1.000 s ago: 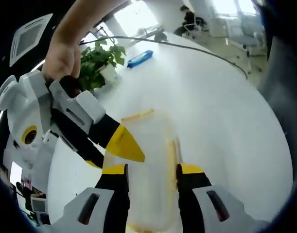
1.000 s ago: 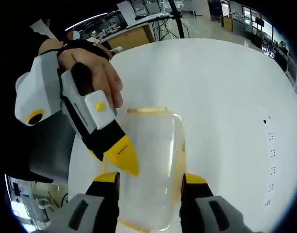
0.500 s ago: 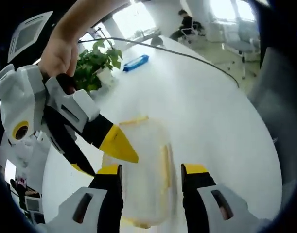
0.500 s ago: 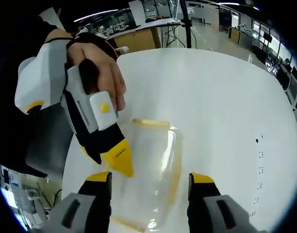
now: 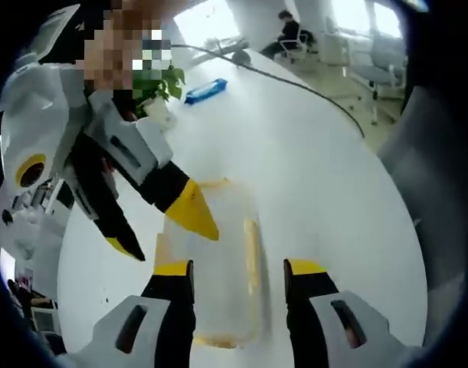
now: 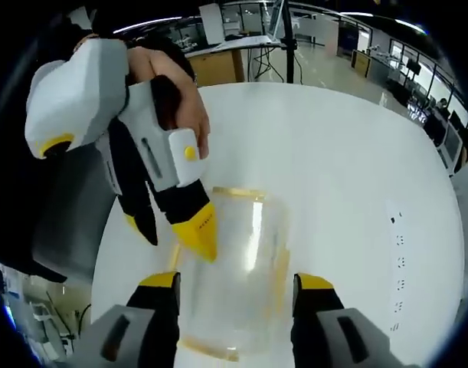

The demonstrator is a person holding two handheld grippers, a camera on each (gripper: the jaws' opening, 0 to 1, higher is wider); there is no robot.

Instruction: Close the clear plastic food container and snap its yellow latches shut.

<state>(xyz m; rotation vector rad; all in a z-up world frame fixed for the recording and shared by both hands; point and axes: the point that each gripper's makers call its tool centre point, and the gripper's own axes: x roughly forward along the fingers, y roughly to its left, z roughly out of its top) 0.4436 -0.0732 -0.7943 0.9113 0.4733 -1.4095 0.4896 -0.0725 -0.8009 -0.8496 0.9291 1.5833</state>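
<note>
Container (image 5: 211,261) of clear plastic is seen lying flat on the big white worktop (image 5: 318,169), with its lid on top. It is found between the wide-apart jaws of the left hand-held gripper (image 5: 237,268), and in the right gripper view it (image 6: 230,268) is found between the parted jaws of the right hand-held gripper (image 6: 237,280). Nothing is gripped by either one. The box is judged to be light, thin, a bit bendy and slippery, so it could slide when pushed. It is best pressed down on the lid near the rim, at the yellow latches (image 5: 250,253). Whether the latches are snapped shut cannot be made out, since the clear plastic is blurred and washed out
</note>
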